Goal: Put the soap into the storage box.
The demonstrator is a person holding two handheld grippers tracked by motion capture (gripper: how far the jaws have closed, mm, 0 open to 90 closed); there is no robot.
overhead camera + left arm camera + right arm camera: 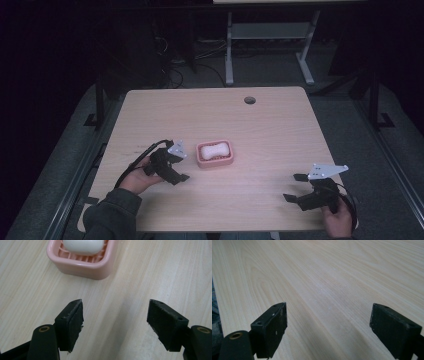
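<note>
A pink soap dish (202,162) stands left of the middle of the wooden table (270,135), and a white bar of soap (215,149) lies in it. My left gripper (181,167) is just left of the dish, open, with nothing between its jaws. In the left gripper view the dish (82,266) and the soap (83,245) sit beyond and left of the open left gripper (115,313), apart from it. My right gripper (294,187) is held low near the table's front right, open. In the right gripper view, bare wood lies between the jaws of the right gripper (328,318).
A round cable hole (249,100) is at the table's far edge. Behind the table stands a white desk frame (270,35) with cables on the dark floor. The table's front edge (225,227) runs close to both hands.
</note>
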